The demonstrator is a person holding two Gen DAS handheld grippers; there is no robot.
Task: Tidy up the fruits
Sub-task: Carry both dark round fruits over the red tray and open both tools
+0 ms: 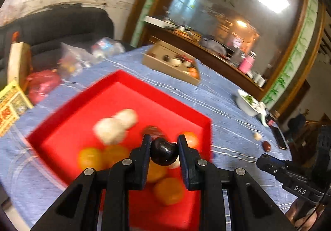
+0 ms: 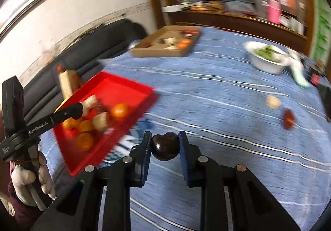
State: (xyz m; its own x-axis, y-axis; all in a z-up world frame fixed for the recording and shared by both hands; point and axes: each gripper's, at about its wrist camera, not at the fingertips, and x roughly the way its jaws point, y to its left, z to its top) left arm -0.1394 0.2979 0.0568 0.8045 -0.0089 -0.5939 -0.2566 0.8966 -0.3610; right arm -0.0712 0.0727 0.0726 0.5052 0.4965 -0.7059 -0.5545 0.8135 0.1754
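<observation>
1. Dark and glossy, a small chestnut-like fruit [image 1: 164,153] sat pinched between the pads of your left gripper [image 1: 164,153], whose jaws were drawn narrow around it.
2. Your right gripper [image 2: 164,146] held a second dark fruit [image 2: 164,146] the same way, jaws narrow and pressed on both its sides.
3. You had the left gripper above the red tray [image 1: 115,80], near its close corner; the right one hung over bare blue tablecloth [image 2: 227,90], beside the tray's near edge.
4. In the tray lay several orange citrus fruits [image 1: 90,157], two pale, fuzzy white lumps [image 1: 110,132] touching each other, and a dark piece [image 1: 152,130] too blurred to name.
5. On the cloth, well apart from the tray, you had a small pale fruit [image 2: 273,101] and a red-brown fruit [image 2: 289,119] near each other.
6. A white bowl [image 2: 266,63] with green leaves in it stood farther back on that side.
7. At the far edge sat a shallow cardboard box [image 2: 165,49] holding mixed small items, one of them orange.
8. Your left hand [image 2: 31,179] wore a white glove around its gripper's handle.
9. Beyond the table you had a dark sofa [image 1: 62,26] and a wooden sideboard [image 1: 206,51] carrying a pink bottle [image 1: 246,64].
</observation>
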